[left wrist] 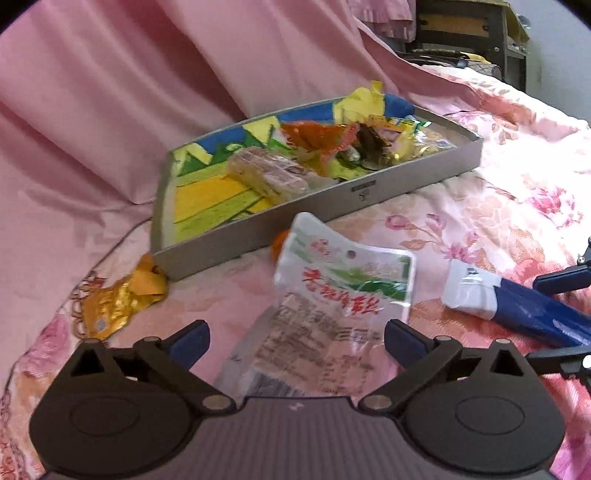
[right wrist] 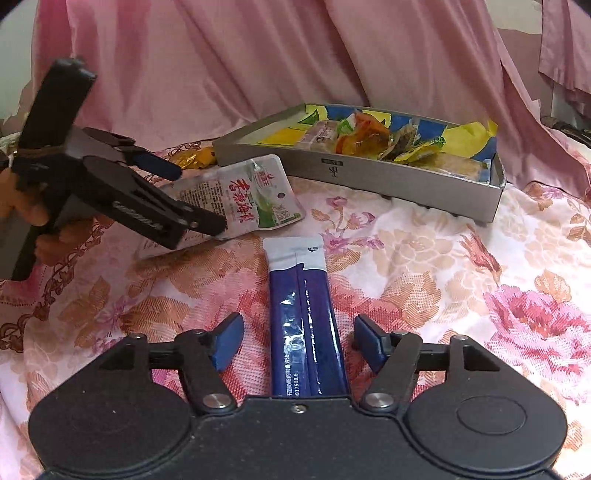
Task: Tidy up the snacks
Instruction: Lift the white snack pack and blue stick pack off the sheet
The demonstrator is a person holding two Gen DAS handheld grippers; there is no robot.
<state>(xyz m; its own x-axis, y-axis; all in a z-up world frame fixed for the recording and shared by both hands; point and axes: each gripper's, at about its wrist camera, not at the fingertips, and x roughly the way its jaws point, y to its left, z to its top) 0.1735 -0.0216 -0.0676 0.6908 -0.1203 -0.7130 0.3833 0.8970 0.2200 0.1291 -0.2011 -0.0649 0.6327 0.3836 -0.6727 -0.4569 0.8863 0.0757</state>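
Observation:
A white and green snack pouch [left wrist: 343, 288] [right wrist: 255, 195] lies flat on the flowered bedspread, between the wide-apart fingers of my open left gripper [left wrist: 297, 339] [right wrist: 195, 199]; the pads do not press on it. A blue stick packet with a white end [right wrist: 306, 314] [left wrist: 517, 306] lies lengthwise between the fingers of my right gripper [right wrist: 299, 339] [left wrist: 533, 320], with a gap on each side. Beyond both stands a grey tray [left wrist: 258, 236] [right wrist: 369, 177] with a colourful lining, holding several wrapped snacks.
A crumpled gold wrapper [left wrist: 118, 299] [right wrist: 192, 158] lies by the tray's left corner, and something small and orange [left wrist: 277, 240] peeks out behind the pouch. Pink fabric [left wrist: 147, 92] rises behind the tray. Dark furniture [left wrist: 461, 26] stands at the far right.

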